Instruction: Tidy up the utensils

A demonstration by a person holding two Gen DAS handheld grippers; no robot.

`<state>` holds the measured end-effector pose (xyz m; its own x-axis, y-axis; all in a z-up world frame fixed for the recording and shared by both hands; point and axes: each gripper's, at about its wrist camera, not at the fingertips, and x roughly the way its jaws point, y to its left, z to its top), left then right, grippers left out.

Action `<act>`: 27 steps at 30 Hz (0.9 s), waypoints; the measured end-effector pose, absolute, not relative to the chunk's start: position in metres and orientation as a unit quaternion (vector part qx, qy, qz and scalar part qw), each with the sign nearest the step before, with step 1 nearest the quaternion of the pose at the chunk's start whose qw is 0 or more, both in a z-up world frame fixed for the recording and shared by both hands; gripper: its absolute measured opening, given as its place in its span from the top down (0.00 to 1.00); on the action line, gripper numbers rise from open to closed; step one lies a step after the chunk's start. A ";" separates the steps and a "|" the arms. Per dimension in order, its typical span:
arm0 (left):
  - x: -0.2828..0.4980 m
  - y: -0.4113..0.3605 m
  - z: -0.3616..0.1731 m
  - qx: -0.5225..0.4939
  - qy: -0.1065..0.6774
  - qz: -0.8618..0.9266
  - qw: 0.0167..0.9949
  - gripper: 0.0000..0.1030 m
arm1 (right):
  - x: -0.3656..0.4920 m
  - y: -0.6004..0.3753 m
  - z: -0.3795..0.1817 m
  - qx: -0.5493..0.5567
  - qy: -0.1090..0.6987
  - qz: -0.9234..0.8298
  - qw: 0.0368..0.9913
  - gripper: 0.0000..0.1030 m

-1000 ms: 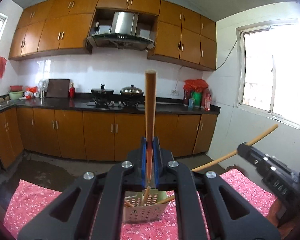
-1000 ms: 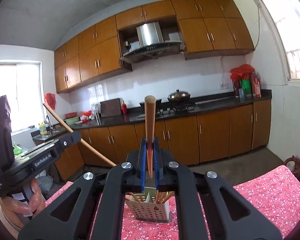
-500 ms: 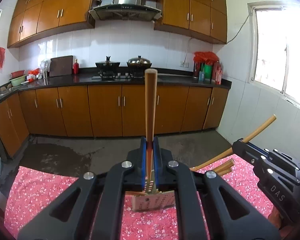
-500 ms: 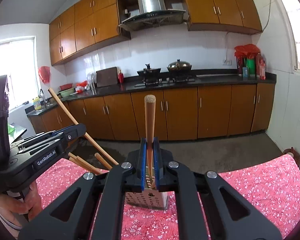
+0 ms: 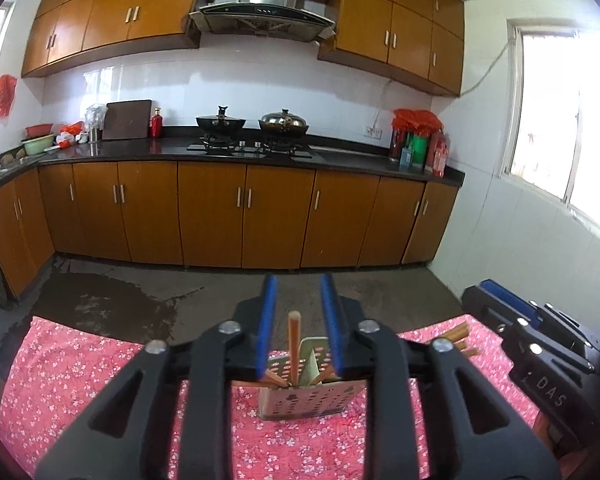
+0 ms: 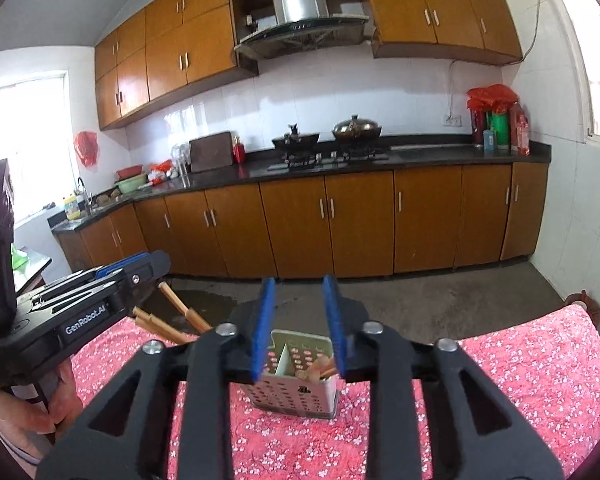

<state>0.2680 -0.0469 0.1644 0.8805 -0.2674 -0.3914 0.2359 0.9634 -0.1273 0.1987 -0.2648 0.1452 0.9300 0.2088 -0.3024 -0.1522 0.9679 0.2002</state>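
Observation:
A perforated metal utensil holder (image 5: 308, 398) stands on the red floral tablecloth (image 5: 80, 364), with several wooden chopsticks in it. My left gripper (image 5: 299, 324) is open just above it, and one chopstick (image 5: 293, 346) stands free between the jaws, its lower end in the holder. My right gripper (image 6: 299, 328) is open and empty over the same holder (image 6: 296, 390). Chopstick ends (image 6: 182, 308) stick out from the holder to the left in the right wrist view.
The other gripper's body shows at the right in the left wrist view (image 5: 540, 356) and at the left, held by a hand, in the right wrist view (image 6: 64, 312). Kitchen cabinets (image 5: 244, 212) and a wet concrete floor (image 5: 112, 300) lie beyond the table.
Both grippers lowered toward the holder and opened. The two chopsticks they held have been let go and now stand in the holder.

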 end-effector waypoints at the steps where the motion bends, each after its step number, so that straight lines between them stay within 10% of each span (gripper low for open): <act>1: 0.265 -0.044 0.167 -0.043 0.205 -0.129 0.969 0.71 | 0.194 -0.266 0.148 0.088 0.156 0.090 0.980 0.73; 13: 0.152 0.003 0.161 -0.021 0.137 -0.087 0.986 0.22 | 0.104 -0.265 0.138 0.052 0.083 0.042 0.994 0.05; 17: 0.103 0.018 0.136 -0.006 0.124 -0.057 0.991 0.04 | 0.077 -0.256 0.116 0.037 0.081 0.009 0.996 0.02; 27: 0.027 0.033 0.073 0.011 0.122 0.016 0.992 0.04 | 0.034 -0.234 0.063 0.025 0.120 -0.005 0.992 0.02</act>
